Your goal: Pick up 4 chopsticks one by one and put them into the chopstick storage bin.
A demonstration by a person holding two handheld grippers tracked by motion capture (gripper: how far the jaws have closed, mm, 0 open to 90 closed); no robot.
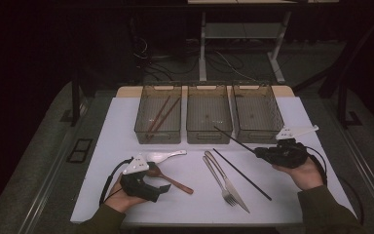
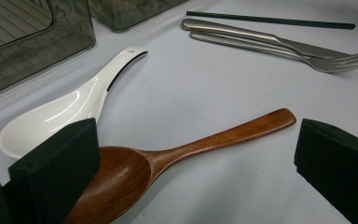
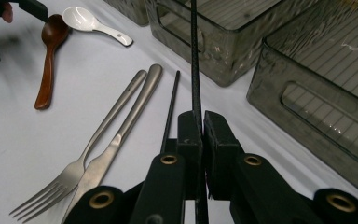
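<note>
Covering most of the work area, a white table top (image 1: pixel 195 195) carries three smoked-plastic bins in a row at its far edge. The left bin (image 1: pixel 158 114) holds two reddish-brown chopsticks (image 1: pixel 161 115) lying at a slant. The middle bin (image 1: pixel 209 114) and the right bin (image 1: pixel 257 113) sit just beside one another.

The right gripper (image 1: pixel 260 152) sits at the right of the table, near the front wall of the right bin, in the person's right hand (image 1: pixel 306 173). Its jaws are pressed together on a black chopstick (image 1: pixel 233 140), which juts out toward the left and far side, off the table surface, its tip in front of the middle bin. In the right gripper view the stick runs straight up between the pads (image 3: pixel 190 135).

The left gripper (image 1: pixel 168 188) rests at the near left. Its jaws stand wide apart with nothing clamped; the left gripper view shows a wooden spoon (image 2: pixel 177 154) lying between them, its bowl partly behind the left pad (image 2: pixel 56 172).

A white ceramic spoon (image 1: pixel 163 156) lies just beyond the wooden spoon. At the centre, a steel knife (image 1: pixel 226 181) and a steel fork (image 1: pixel 218 178) lie side by side, handles touching. A second black chopstick (image 1: pixel 242 174) lies flat just to their right.
</note>
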